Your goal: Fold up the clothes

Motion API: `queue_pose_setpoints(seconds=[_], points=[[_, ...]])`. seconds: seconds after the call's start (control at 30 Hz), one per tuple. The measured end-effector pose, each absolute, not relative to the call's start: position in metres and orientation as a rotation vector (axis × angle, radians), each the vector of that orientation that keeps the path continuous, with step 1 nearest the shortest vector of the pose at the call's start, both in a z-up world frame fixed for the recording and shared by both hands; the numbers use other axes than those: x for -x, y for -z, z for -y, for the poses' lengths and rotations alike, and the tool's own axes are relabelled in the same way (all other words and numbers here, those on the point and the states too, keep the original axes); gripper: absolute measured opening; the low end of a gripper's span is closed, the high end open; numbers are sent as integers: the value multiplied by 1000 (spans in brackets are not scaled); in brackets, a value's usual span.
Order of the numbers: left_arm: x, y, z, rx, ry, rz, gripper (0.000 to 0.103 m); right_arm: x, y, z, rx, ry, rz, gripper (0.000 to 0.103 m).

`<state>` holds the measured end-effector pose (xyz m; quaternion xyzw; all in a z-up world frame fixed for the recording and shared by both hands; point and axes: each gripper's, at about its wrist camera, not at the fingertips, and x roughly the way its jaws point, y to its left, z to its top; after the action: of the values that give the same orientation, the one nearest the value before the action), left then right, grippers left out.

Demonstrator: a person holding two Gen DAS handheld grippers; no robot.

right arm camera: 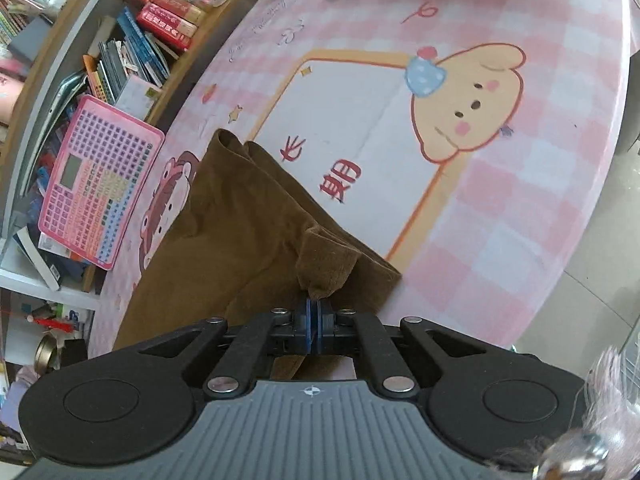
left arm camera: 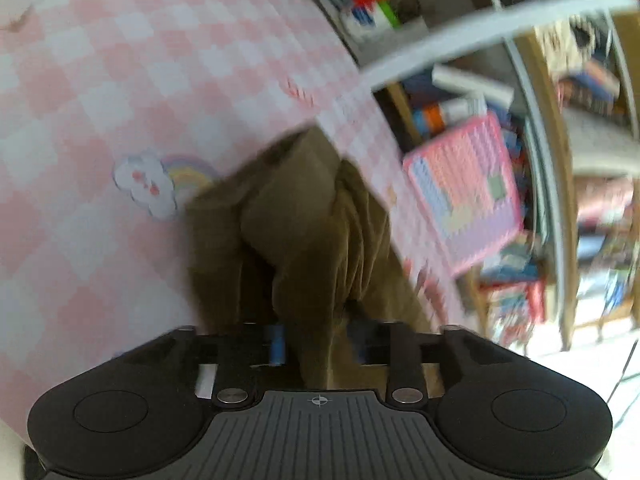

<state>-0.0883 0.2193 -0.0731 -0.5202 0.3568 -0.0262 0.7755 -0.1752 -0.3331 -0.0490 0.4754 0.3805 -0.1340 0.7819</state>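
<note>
left gripper: fingers apart, brown corduroy garment bunched between
right gripper: clamped on garment corner
advice: lift both corners level, keep fabric taut

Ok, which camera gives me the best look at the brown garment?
The right wrist view: the brown garment is sharp there, lying across the pink checked table cover, with a corner pinched in the right gripper. The left wrist view is blurred, showing only bunched folds at the left gripper.
</note>
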Motion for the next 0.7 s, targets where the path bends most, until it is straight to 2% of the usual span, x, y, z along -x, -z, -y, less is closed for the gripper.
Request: queue_pose_setpoints(seconds=[0.1,0.17,0.33,0.47,0.63,0.7], points=[[84,75,-223,1181,56,-750,33,177,55,330,-1025,303,-827,3],[79,69,-219,1132,67,-751,5,179,56,329,-1028,310,-826,3],[95,15,-200,828,163,-603,5,180,55,328,-1016,330,-824,3],[93,62,-216,915,23,-775,5,182,56,326,-1020,336,-811,3],[95,69,-219,928,4,-799,10,183,54,324,-1013,351,-813,4],[93,68,-220,946,15,-799,17,182,53,323,-1008,351,-814,7]])
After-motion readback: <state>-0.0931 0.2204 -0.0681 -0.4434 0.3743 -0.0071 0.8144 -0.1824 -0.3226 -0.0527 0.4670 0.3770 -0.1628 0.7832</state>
